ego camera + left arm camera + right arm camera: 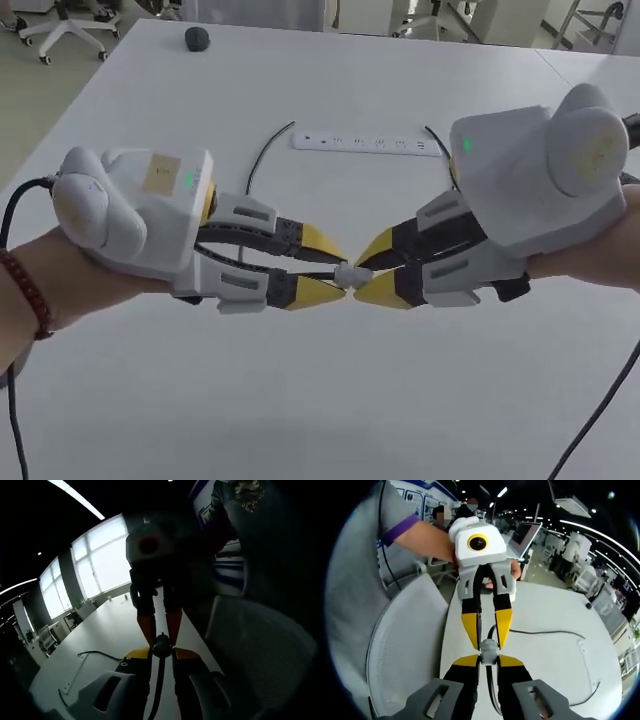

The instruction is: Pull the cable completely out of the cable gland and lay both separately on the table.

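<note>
A small grey-white cable gland (351,275) hangs above the white table (330,390), between the two grippers, which meet tip to tip. My left gripper (339,272) comes in from the left, shut on the black cable (262,256) that runs back between its yellow fingers. In the left gripper view the cable (157,685) leads from my left gripper (161,654) up to the gland (162,643). My right gripper (364,272) comes in from the right, shut on the gland (489,653). A short black piece of cable (493,690) shows behind the gland, between the jaws of my right gripper (489,661).
A white power strip (365,143) lies further back on the table, with thin black leads (262,155) beside it. A dark round object (197,38) sits near the far edge. A white mesh chair (405,645) stands by the table edge. Office chairs (60,30) stand beyond.
</note>
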A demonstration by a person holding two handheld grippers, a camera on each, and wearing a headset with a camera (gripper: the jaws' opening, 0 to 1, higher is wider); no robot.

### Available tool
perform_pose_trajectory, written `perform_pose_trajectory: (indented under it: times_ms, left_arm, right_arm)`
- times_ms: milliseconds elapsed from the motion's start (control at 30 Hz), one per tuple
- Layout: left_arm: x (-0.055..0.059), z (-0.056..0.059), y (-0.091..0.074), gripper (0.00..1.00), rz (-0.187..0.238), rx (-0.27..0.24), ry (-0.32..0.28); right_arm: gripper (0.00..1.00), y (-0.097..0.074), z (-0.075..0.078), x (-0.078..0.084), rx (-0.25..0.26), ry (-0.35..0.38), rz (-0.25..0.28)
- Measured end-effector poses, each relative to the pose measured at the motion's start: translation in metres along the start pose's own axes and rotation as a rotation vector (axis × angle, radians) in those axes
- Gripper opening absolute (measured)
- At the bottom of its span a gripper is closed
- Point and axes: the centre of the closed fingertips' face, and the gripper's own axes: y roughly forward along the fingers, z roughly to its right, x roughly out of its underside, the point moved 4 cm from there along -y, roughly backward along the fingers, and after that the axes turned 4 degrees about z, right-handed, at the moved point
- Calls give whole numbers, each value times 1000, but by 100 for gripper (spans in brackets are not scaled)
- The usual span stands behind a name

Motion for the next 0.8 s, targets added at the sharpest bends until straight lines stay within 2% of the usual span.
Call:
perform_pose_trajectory:
  times_ms: [100,467,800]
  left_arm:
    - [-7,0,-1,17,40,8,-7]
    - [-12,-1,-1,17,73,10,-5]
    - [-16,0,-4,17,103,18,-41]
  right_arm:
    - [8,0,2,0,-7,18,15]
    - [8,-7,0,-4,-22,68,70]
    - [8,-10,-3,-9,-45,116,121]
